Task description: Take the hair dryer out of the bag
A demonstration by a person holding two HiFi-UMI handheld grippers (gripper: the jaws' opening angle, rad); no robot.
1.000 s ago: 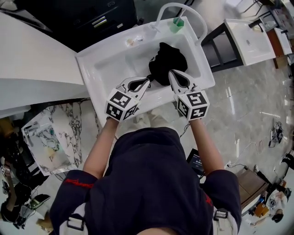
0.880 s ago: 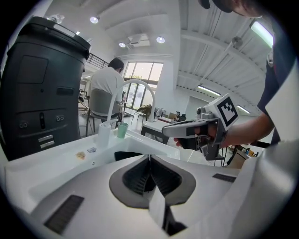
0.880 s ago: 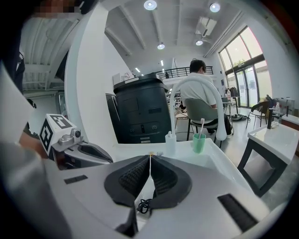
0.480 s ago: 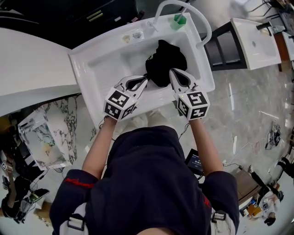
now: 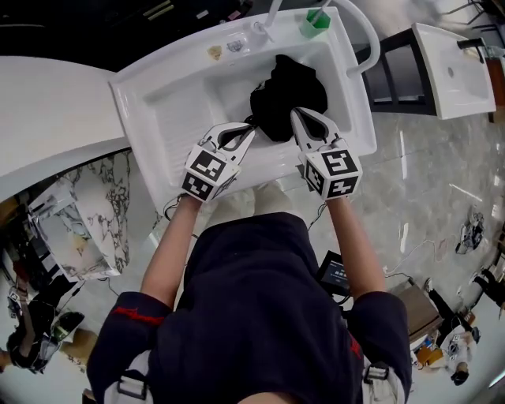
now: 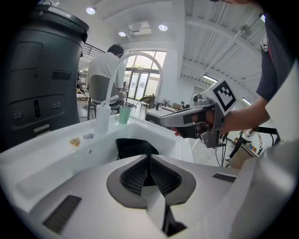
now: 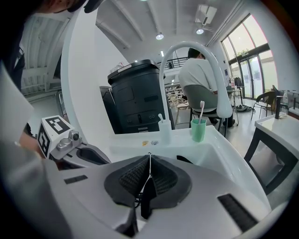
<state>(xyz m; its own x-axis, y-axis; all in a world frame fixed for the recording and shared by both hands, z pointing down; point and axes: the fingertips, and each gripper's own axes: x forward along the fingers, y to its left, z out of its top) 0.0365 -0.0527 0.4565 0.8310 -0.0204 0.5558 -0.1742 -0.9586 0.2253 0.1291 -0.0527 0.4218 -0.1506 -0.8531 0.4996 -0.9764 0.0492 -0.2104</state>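
The black bag (image 5: 288,95) lies in the sink (image 5: 170,102) at its right end. The left claw (image 5: 252,129) and right claw (image 5: 295,114), both closed, flank its near side, likely to open it.

Bag (image 5: 286,95) in sink (image 5: 173,102), cup (image 5: 314,22) seemingly behind

The basin (image 5: 173,102) is glossy, smooth white; the bag (image 5: 284,99) looks soft matt black cloth. My left tongs (image 6: 150,158) and right tongs (image 7: 149,156) are matt grey plastic, pads (image 6: 133,175) ribbed black.
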